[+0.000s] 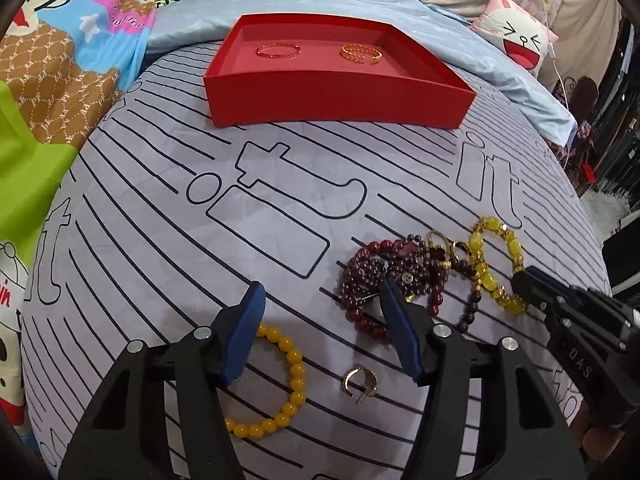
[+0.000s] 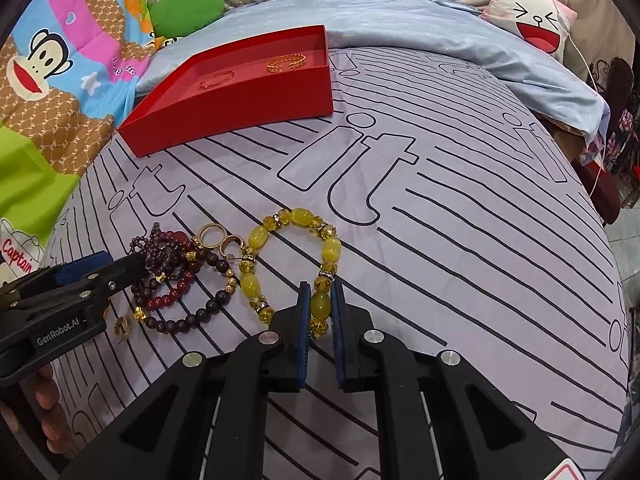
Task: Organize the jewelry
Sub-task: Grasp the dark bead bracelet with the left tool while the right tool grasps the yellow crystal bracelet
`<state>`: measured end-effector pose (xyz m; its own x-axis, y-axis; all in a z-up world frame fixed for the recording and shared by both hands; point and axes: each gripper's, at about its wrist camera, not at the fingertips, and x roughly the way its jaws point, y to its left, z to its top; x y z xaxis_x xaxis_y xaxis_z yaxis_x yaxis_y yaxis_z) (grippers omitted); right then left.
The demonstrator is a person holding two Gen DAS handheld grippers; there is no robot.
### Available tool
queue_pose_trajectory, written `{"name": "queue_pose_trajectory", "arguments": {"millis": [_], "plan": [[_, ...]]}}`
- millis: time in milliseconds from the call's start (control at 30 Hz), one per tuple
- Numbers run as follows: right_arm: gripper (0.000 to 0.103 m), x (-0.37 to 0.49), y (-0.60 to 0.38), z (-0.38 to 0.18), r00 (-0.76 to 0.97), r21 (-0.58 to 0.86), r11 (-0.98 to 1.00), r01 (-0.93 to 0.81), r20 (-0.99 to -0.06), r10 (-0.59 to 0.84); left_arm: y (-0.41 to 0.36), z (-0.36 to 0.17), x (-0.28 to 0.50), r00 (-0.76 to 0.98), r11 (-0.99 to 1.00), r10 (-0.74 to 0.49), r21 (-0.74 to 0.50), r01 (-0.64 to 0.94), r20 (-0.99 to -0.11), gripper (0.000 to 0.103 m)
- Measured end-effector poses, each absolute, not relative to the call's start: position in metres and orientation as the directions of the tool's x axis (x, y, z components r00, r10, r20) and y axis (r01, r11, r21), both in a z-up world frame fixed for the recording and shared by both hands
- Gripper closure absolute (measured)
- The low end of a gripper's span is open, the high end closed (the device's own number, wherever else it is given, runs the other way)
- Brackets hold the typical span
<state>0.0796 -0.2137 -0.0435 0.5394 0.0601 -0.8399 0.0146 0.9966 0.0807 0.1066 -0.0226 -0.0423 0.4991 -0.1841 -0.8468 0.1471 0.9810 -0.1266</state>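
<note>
A red tray (image 1: pixel 340 98) (image 2: pixel 224 106) at the back of the bed holds two gold bangles (image 1: pixel 279 49) (image 1: pixel 361 53). My right gripper (image 2: pixel 320 292) is shut on the yellow-green bead bracelet (image 2: pixel 295 216), which still lies on the sheet; it shows in the left wrist view (image 1: pixel 496 268). My left gripper (image 1: pixel 320 292) is open over the sheet, its right finger at a heap of dark red bead bracelets (image 1: pixel 384 272) (image 2: pixel 172 276). A yellow bead bracelet (image 1: pixel 280 380) and a gold ear cuff (image 1: pixel 359 384) lie between its fingers. Gold rings (image 2: pixel 212 236) lie by the heap.
The bed has a grey-lilac sheet with black lines (image 1: pixel 200 200). A light blue blanket (image 1: pixel 480 40) lies behind the tray. A cartoon quilt (image 1: pixel 60 40), a green cushion (image 2: pixel 188 8) and a pink face pillow (image 1: pixel 516 36) line the back.
</note>
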Motion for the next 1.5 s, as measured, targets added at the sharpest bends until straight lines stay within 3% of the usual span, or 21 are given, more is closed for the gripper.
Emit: {"name": "queue_pose_trajectory", "arguments": {"millis": [200,500,700,800,867,1133,1500], "plan": [[0.094,0.079,-0.214,-0.044,0.539,0.079,0.997,0.015,-0.840,0.058,-0.025,-0.043,0.100,0.494,0.982,-0.166,-0.096,0.164,-0.853,0.048],[0.094,0.079,-0.217,-0.044,0.537,0.092,0.995,0.025,-0.841,0.065,-0.025,-0.022,0.106,0.524,0.972,-0.230,-0.170,0.161,-0.820,0.045],[0.094,0.079,-0.216,-0.043,0.535,0.097,0.995,0.026,-0.842,0.068,-0.033,-0.040,0.119,0.466,0.964,-0.262,-0.206,0.168,-0.845,0.047],[0.094,0.078,-0.217,-0.043,0.534,0.101,0.994,0.028,-0.842,0.071,-0.033,-0.040,0.116,0.467,0.961,-0.270,-0.205,0.186,-0.842,0.059],[0.093,0.078,-0.217,-0.043,0.534,0.103,0.994,0.028,-0.842,0.073,-0.032,-0.041,0.114,0.463,0.958,-0.282,-0.218,0.187,-0.841,0.073],[0.094,0.076,-0.216,-0.038,0.545,0.105,0.994,0.023,-0.835,0.076,-0.026,-0.032,0.108,0.475,0.953,-0.299,-0.230,0.199,-0.828,0.093],[0.094,0.073,-0.214,-0.013,0.592,0.118,0.993,0.009,-0.801,0.090,-0.010,-0.005,0.098,0.526,0.957,-0.288,-0.223,0.186,-0.800,0.096]]}}
